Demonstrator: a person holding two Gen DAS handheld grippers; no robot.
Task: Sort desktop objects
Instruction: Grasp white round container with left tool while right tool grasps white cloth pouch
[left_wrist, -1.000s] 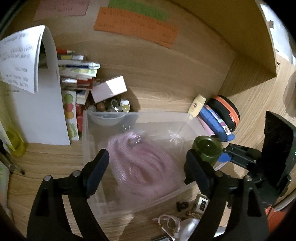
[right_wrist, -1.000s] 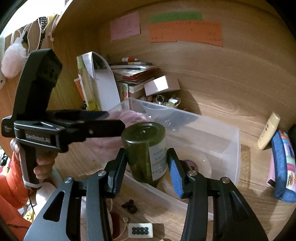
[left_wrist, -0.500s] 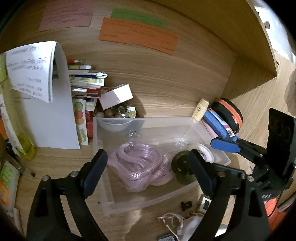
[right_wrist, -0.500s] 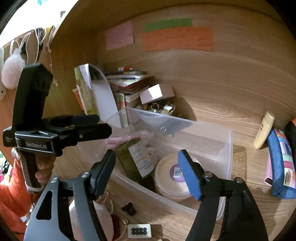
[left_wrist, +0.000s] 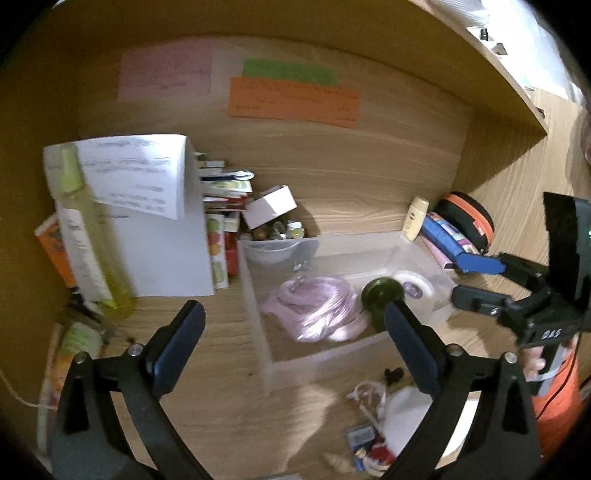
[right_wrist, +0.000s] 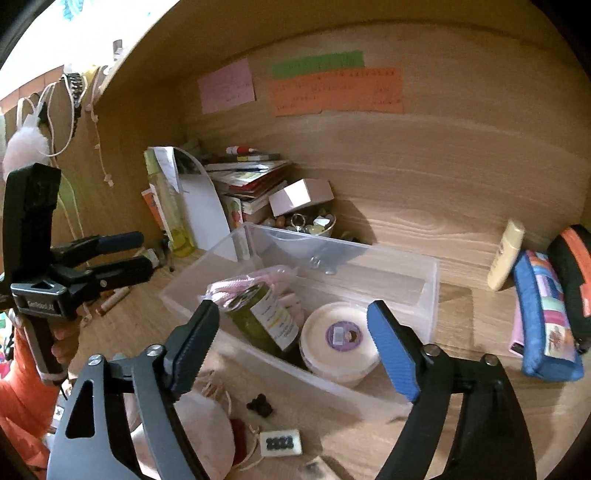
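Both sets of fingers spread wide, holding nothing: left gripper (left_wrist: 291, 343), right gripper (right_wrist: 295, 343). The green jar (right_wrist: 264, 321) leans inside the clear bin (right_wrist: 428, 291), between pink cord (left_wrist: 317, 306) and round tub (right_wrist: 340, 338).

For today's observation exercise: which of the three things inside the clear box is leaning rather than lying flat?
The dark green jar: it leans on the pink cord bundle, while the round tub sits flat.

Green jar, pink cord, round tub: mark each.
Green jar (right_wrist: 264, 319): right wrist view, on its label side.
Pink cord (left_wrist: 314, 306): left wrist view, middle of the coil.
Round tub (right_wrist: 340, 338): right wrist view, on its lid.
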